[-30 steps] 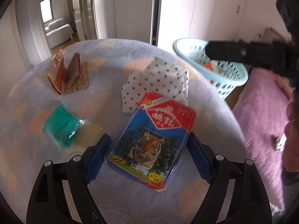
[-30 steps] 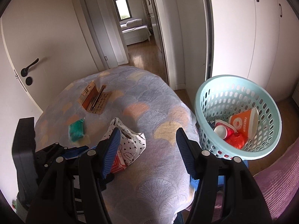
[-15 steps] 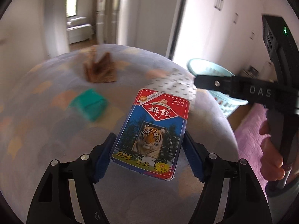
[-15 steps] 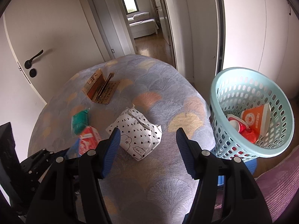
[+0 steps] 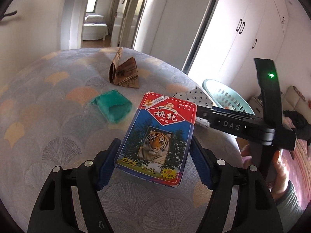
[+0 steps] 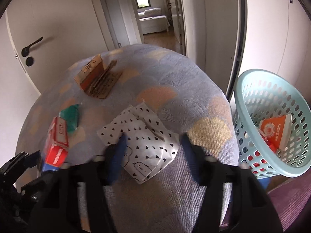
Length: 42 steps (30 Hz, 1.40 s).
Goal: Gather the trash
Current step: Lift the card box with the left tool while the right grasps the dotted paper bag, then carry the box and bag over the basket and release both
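The left gripper [image 5: 155, 155] clamps the card box [image 5: 157, 139]; the right gripper [image 6: 153, 153] gapes wide, empty, over the heart-print paper [image 6: 141, 136].

basket [image 6: 276, 120] rim open | R tongs [image 5: 206, 114] block L's path
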### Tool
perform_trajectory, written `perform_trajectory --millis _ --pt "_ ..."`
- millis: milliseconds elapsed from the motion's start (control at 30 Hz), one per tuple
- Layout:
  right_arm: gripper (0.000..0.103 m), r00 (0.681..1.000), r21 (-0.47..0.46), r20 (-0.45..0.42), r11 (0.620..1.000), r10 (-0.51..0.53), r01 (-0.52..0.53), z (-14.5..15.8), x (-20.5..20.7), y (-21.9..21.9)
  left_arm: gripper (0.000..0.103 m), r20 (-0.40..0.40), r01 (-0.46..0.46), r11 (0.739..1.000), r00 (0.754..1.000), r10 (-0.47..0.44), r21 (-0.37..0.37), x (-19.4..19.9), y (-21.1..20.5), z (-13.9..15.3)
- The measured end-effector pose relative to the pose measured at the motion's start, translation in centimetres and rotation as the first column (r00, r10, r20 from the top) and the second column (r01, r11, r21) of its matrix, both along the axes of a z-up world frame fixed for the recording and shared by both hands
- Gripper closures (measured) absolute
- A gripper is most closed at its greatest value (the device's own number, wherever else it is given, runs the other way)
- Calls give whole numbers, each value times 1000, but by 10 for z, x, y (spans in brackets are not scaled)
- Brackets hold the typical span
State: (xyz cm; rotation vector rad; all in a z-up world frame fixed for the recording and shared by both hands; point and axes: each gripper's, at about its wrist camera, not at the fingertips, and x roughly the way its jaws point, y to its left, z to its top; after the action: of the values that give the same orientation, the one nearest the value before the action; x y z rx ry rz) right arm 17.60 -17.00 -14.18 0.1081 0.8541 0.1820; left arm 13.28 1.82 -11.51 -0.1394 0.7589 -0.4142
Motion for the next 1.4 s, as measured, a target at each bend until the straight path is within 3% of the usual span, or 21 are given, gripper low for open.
perform_trajectory --millis 67,167,300,500,800,933,1100,1400 --pt "85 1000 -38 8 999 12 -12 -1 -4 4 34 0 3 1000 1000 -3 9 2 1 1" --pt "96 999 -17 38 999 35 -35 6 -16 5 34 14 5 999 1000 -6 31 -2 -2 1" --pt "98 995 -12 93 999 37 -36 25 -32 0 34 25 -2 999 1000 1 51 -2 -5 4" --pt "98 978 -17 209 1000 7 -3 69 -56 -18 34 39 15 999 999 -13 -43 -3 -8 21" --pt "98 945 25 308 994 -113 110 109 -76 -67 34 175 113 994 978 -112 4 3 -63 76" --pt "98 920 0 341 979 -192 204 117 -81 -93 34 205 166 986 964 -166 19 15 -97 90" --pt "98 890 -14 305 933 -339 360 114 -77 -133 34 193 218 975 956 -221 38 36 -142 91" --pt "98 815 54 155 829 -558 557 89 -61 -210 34 96 312 949 944 -315 39 87 -220 74"
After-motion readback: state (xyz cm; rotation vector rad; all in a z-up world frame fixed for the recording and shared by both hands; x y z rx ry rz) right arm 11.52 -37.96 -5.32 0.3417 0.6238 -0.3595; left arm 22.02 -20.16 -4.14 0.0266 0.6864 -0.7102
